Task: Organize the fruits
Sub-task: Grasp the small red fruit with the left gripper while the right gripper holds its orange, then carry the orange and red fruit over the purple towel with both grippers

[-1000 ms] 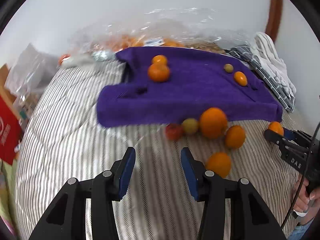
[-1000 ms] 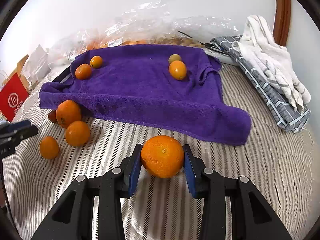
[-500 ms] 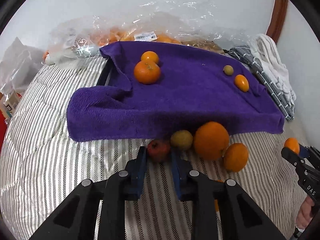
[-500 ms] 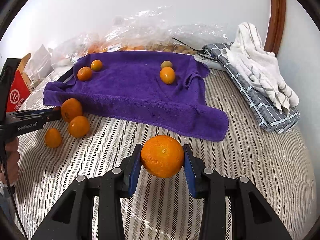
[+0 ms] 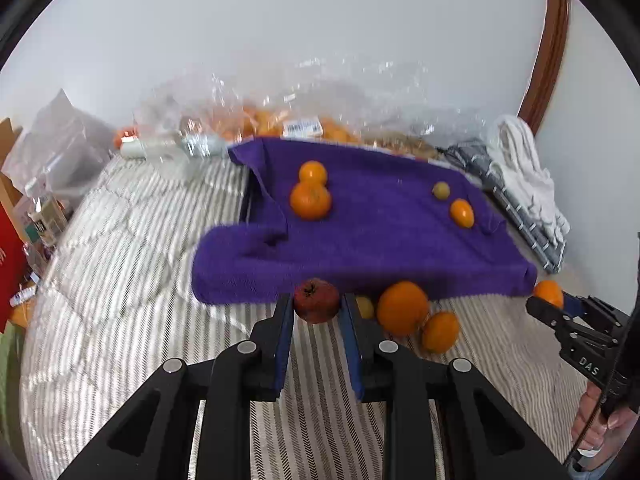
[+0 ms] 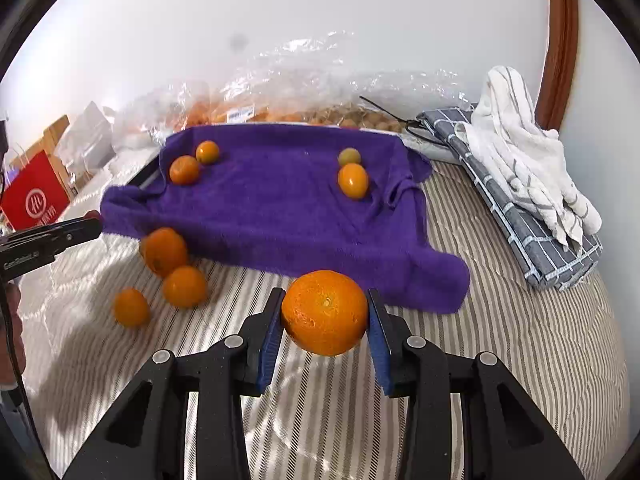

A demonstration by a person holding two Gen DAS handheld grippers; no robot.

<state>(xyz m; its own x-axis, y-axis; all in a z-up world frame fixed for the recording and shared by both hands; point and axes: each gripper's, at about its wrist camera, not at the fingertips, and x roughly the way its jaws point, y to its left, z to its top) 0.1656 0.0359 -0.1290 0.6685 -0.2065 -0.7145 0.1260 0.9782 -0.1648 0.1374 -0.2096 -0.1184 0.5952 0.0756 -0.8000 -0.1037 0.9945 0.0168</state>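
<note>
Writing first: at nine o'clock in my right view a red bag shows a white circled logo I cannot read, and the black tool just right of it carries small lettering, too blurred to make out. Past the towel at twelve, a clear bag of orange fruit has a white label, print illegible.

In my left view, my left gripper pinches a dark red fruit, blue pads pressing both sides, clear of the striped cover. At its two o'clock lie a small yellow-green fruit, a big orange and a smaller one, all at the purple towel's near edge. Up on the towel, two oranges touch at eleven; a greenish fruit and a small orange sit at one. At three, the other tool reads "DAS".

My right gripper is clamped on a large orange, held above the cover. A folded grey checked cloth with a white towel on it lies at two.
</note>
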